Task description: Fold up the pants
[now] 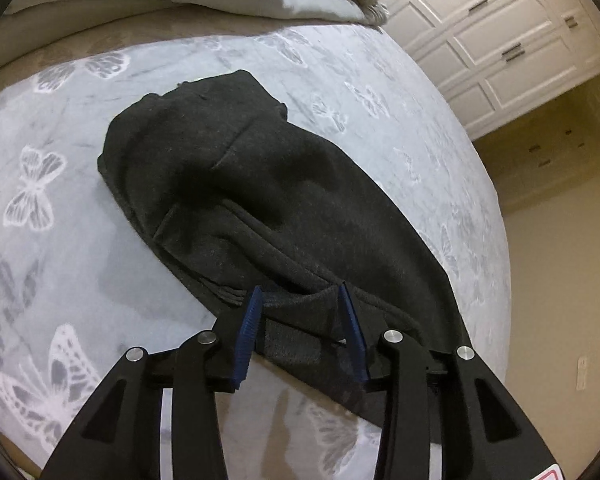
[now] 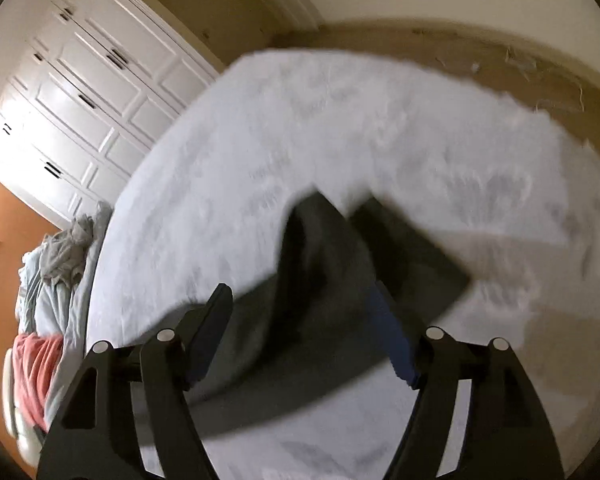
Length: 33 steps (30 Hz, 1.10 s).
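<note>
We had the pants (image 1: 236,184) lying dark and bunched on the bed (image 1: 60,184), across its butterfly blanket and reaching toward the bed's side edge that faces the wardrobe (image 1: 484,48). In the left wrist view they were already doubled over, with a folded end toward the pillows and layered hems at our near side. The left gripper (image 1: 302,320) stood partly open around a near fold of the cloth; the blue pads (image 1: 248,328) flanked the fabric with a little slack on each side, so we judged it was not pinched. The right gripper (image 2: 300,332) was blurred in its own view, its jaws wide apart over the pants, and we could not tell whether either pad touched them; nothing looked held. We judged the step to be letting go after a fold and getting ready for the next one. To do it well we would lift both grippers straight off so the pads did not drag the top layer, then smooth the hump in the middle before taking two corners of one end and carrying them evenly to the other, edges matched. As for containers, we saw none on the bed; the wardrobe doors were shut, so its contents were hidden. A heap of other laundry (image 2: 56,264) sat by the far end of the bed.
</note>
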{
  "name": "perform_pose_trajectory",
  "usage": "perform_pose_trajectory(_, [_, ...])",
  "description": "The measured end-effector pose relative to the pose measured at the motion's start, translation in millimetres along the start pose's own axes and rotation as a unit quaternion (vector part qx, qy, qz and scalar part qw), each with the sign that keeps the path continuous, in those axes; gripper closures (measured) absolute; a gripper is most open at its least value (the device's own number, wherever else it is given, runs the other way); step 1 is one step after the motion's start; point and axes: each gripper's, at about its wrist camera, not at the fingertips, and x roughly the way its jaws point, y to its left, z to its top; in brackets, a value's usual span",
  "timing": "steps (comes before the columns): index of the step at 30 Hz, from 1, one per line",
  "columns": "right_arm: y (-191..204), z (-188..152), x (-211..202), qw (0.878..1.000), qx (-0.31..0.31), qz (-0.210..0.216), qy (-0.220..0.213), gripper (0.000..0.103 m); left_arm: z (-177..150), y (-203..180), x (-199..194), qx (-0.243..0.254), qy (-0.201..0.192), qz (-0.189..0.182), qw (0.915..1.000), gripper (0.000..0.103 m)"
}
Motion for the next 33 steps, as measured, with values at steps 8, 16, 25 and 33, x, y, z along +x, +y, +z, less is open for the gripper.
perform_pose_trajectory(8, [30.5, -21.3, 78.3, 0.989, -0.084, -0.099, 0.076, 0.100, -14.9, -37.5, 14.6, 0.044, 0.019, -0.001, 0.9989, 0.066])
perform_pose_trajectory(16, [-15.0, -17.4, 9.2, 0.997, -0.048, -0.037, 0.039, 0.100, -17.7, -47.0, 20.5, 0.064, 0.013, 0.026, 0.9976, 0.066])
perform_pose_trajectory(25, [-18.1, -24.5, -24.3, 0.997, -0.023, -0.074, 0.017, 0.076, -7.9, -17.8, 20.5, -0.009, 0.040, -0.011, 0.9991, 0.052])
perform_pose_trajectory(33, [127.4, -86.1, -31.4, 0.975, -0.212, 0.053, 0.022, 0.049, -5.5, 2.5, 23.6, -0.073, 0.068, -0.037, 0.9943, 0.045])
